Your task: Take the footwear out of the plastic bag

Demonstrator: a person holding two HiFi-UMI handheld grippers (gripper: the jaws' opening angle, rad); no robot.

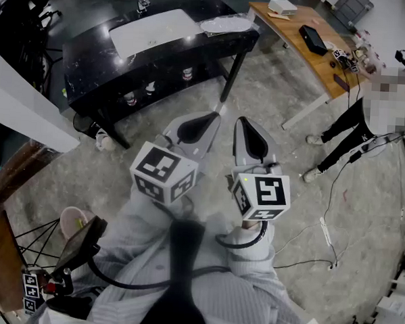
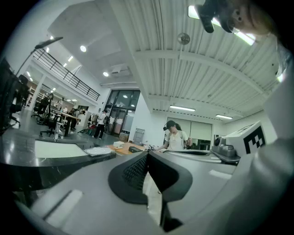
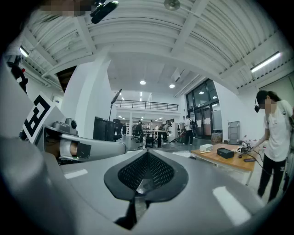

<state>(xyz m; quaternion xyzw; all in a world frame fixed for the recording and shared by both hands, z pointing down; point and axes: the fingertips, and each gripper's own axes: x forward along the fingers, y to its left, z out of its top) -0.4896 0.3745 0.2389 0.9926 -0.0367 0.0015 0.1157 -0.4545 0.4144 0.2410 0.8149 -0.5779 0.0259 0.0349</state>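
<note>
A clear plastic bag (image 1: 226, 24) lies flat on the right end of a black table (image 1: 93, 57); what it holds I cannot make out. In the left gripper view the plastic bag (image 2: 97, 150) shows far off on that table's edge. Both grippers are held level above the floor, well short of the table and side by side. My left gripper (image 1: 208, 117) is shut and empty, and its jaws (image 2: 148, 153) meet at the tip. My right gripper (image 1: 244, 121) is shut too, with nothing between its jaws (image 3: 147, 153).
A white board (image 1: 155, 30) lies on the black table. A wooden table (image 1: 309, 55) with a black box (image 1: 312, 40) stands at the right, and a person (image 1: 367, 126) stands beside it. A cable (image 1: 324, 232) trails on the floor; a pink rounded thing (image 1: 74, 219) lies at the left.
</note>
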